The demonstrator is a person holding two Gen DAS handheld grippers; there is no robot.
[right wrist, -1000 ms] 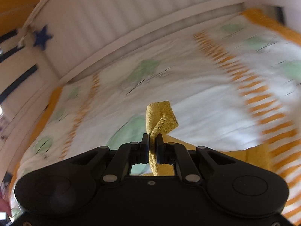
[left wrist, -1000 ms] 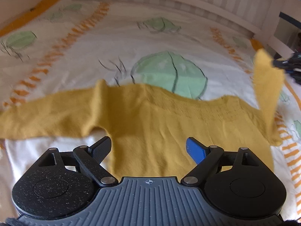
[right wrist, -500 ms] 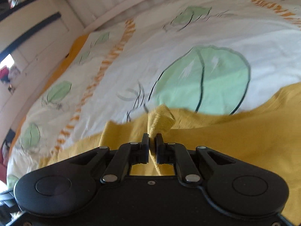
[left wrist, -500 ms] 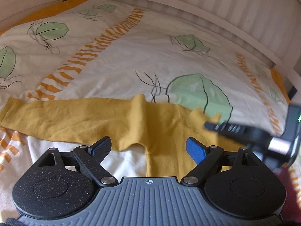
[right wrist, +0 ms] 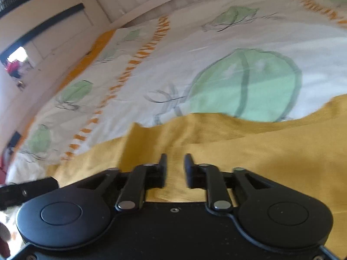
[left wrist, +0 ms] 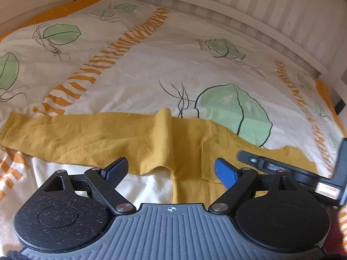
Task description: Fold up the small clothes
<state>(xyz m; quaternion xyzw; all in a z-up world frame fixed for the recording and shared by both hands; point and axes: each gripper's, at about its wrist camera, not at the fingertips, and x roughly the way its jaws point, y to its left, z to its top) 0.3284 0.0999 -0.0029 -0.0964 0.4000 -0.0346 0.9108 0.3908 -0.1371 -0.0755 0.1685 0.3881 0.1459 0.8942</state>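
step: right sleeve laid across yellow sweater (left wrist: 164, 138)
right gripper (right wrist: 175, 169): jaws just parted, pinching nothing
left gripper (left wrist: 171, 170): spread, empty
next: pinch left sleeve (left wrist: 65, 132)

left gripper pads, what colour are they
Blue: the left gripper's pads have ridged blue faces, best seen in the left wrist view.

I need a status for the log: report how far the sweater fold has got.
Done: one sleeve is folded across the yellow sweater. In hand: the right gripper has just been opening its jaws, empty, above the cloth. Left: the other sleeve lies outstretched; the left gripper is open and empty.
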